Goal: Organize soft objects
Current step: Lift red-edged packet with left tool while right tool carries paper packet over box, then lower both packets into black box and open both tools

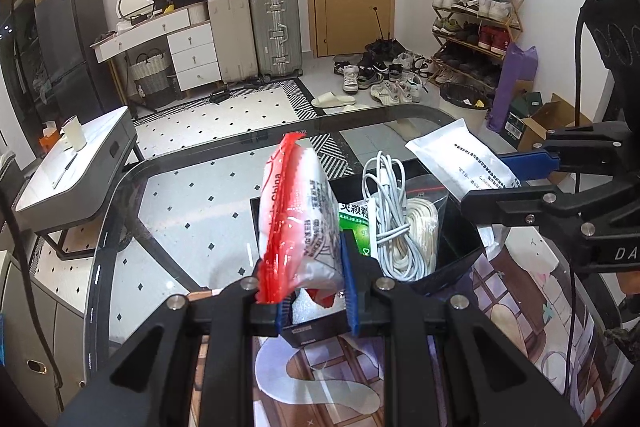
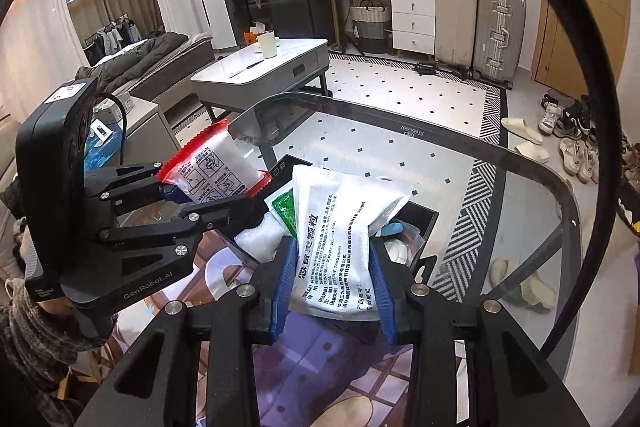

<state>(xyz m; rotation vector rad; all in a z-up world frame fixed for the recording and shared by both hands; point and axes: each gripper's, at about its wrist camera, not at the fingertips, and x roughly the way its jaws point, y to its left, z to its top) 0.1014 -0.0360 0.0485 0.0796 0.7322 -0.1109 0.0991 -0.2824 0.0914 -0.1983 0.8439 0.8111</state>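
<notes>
Fingers [image 1: 347,267] of each gripper pinch a pouch: red-edged [image 1: 298,211] left, white [image 2: 340,247] right.

Glass table [image 1: 168,163], dark rim, rounded corners; tiled floor visible through top. Printed mat [image 1: 532,307] lies flat on glass at 5 o'clock in left view. Black bin [image 1: 460,251] sits at 1 o'clock from mat centre, on mat's far edge, partly on bare glass.

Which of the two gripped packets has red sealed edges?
The clear packet held in the left gripper has them; the white packet in the right gripper is plain, with only black print.
</notes>
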